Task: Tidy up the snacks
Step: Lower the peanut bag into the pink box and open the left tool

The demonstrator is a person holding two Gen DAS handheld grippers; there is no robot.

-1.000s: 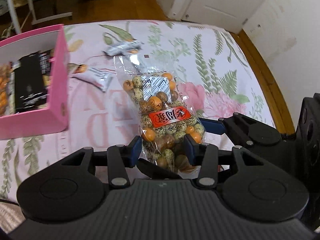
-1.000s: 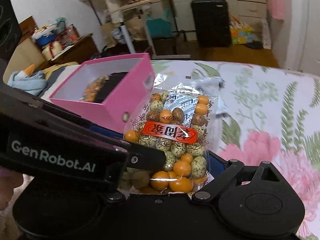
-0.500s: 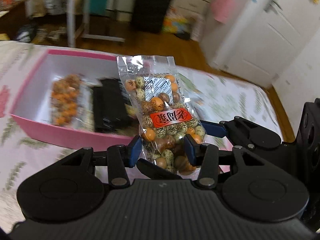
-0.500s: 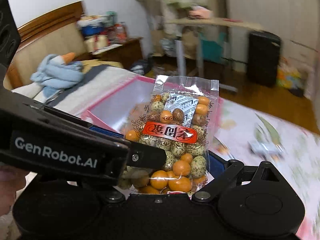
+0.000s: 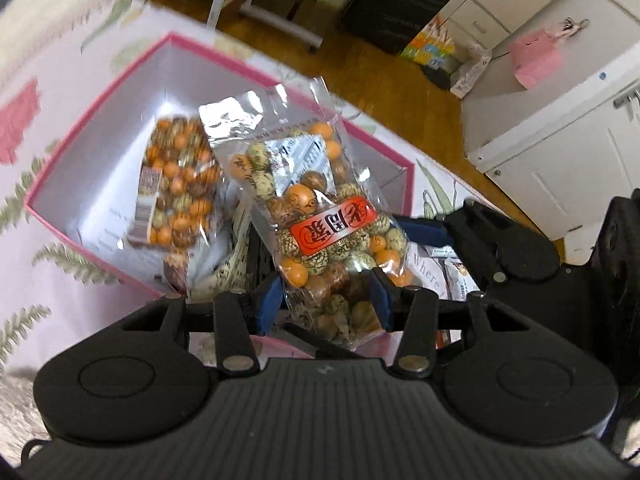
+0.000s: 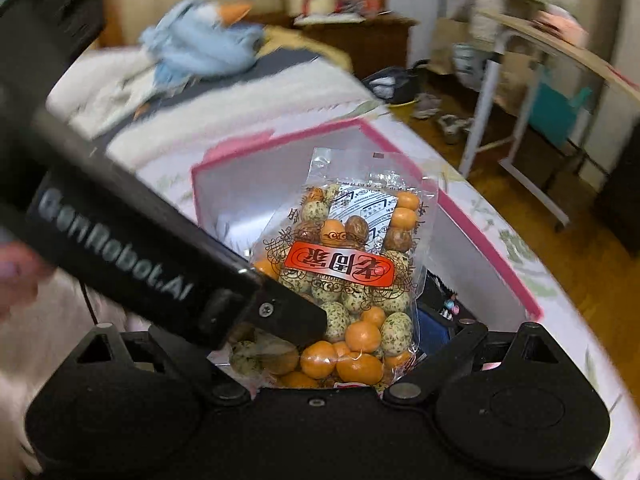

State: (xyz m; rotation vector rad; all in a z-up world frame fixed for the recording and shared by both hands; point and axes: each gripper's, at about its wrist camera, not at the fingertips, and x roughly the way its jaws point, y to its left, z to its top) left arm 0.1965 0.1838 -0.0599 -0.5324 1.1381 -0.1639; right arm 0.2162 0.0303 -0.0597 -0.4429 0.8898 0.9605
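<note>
Both our grippers, left gripper [image 5: 324, 294] and right gripper [image 6: 332, 344], seem clamped on one snack bag [image 5: 316, 216], though blur obscures the right pads. We hold it above the pink box [image 5: 100, 116], where another bag [image 5: 176, 188] lies.

Snack bag [image 5: 320, 216] above the box [image 5: 100, 128] on the bed; second bag [image 5: 176, 184] inside, left.

Both tools tilt steeply down over the pink box [image 5: 96, 148]. The left hand-held gripper [image 5: 325, 298] pinches the snack bag [image 5: 316, 216] low between blue pads [image 5: 383, 300]; the right hand-held gripper [image 6: 332, 344] clamps the same bag, crossing just beside the left.
</note>
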